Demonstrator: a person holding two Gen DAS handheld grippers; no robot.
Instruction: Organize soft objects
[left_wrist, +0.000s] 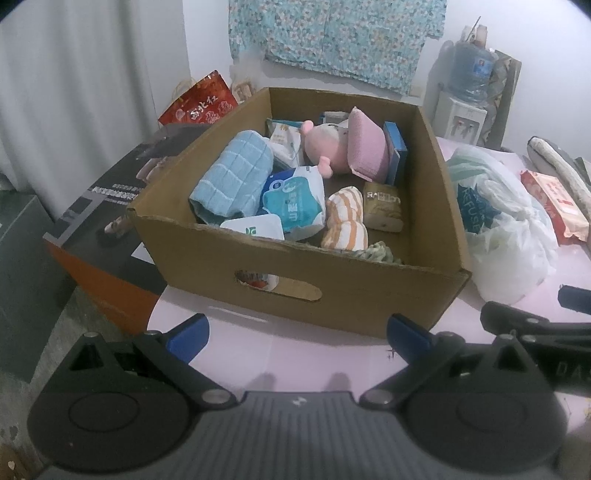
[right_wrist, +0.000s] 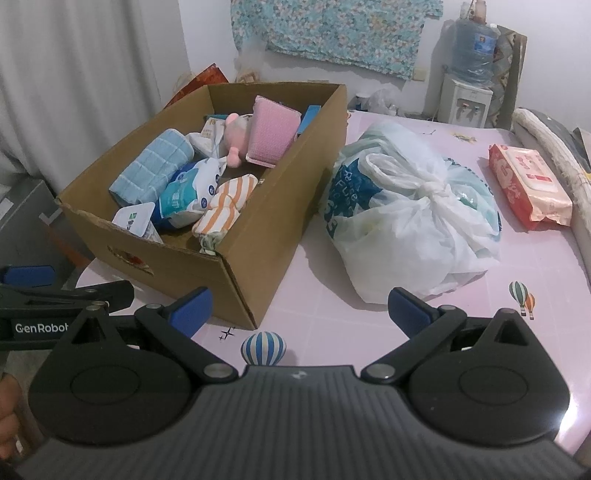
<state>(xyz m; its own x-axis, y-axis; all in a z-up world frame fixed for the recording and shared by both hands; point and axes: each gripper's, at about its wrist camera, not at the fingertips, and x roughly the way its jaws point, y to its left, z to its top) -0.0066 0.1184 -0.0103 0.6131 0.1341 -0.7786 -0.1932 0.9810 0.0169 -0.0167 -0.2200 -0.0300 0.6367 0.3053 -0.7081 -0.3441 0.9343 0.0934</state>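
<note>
left gripper: jaws spread wide, holding nothing, low over the pink surface just in front of the cardboard box
right gripper: also spread wide and empty, above the surface between the box's near corner and the white plastic bag; its left blue fingertip sits close to the box corner
cardboard box: open-topped, on the left part of the surface, with a hand-hole cut in its near wall
box contents: a rolled light blue towel at the left, a blue and white soft pack beside it, an orange-striped cloth bundle toward the near right, a pink plush toy at the back leaning against a pink pad that stands tilted, and a small brown packet near the right wall
white plastic bag: knotted at the top, bulging, lying just to the right of the box
wipes pack: red and white, flat on the surface, well apart from the box, beyond the bag
background: floral cloth on the wall, water dispenser in the far right corner
</note>
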